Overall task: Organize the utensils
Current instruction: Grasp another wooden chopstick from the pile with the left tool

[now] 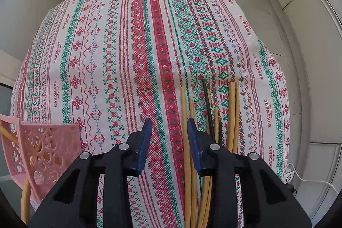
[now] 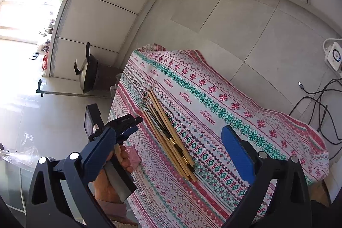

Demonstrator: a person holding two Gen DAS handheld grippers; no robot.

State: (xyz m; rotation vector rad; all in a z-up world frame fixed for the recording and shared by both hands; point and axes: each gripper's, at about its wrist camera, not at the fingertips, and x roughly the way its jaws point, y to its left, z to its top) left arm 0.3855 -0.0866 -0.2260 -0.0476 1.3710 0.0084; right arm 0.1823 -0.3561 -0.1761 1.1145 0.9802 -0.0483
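Observation:
A pile of bamboo and black chopsticks (image 1: 232, 112) lies on the patterned tablecloth (image 1: 128, 46). My left gripper (image 1: 170, 124) is open and empty, its right finger over the left side of the pile. A pink perforated basket (image 1: 49, 153) at lower left holds a bamboo chopstick. In the right wrist view the chopsticks (image 2: 171, 136) lie in a bundle mid-table. My right gripper (image 2: 168, 138) is wide open and empty, held above the table. The left gripper (image 2: 126, 124) and the hand holding it show at the table's left edge.
The table is small, with its cloth (image 2: 213, 99) draped over the edges. A wok (image 2: 87, 72) and a long-handled tool lie on the tiled floor beyond. Cables and a white power strip (image 2: 333, 55) lie on the floor at right.

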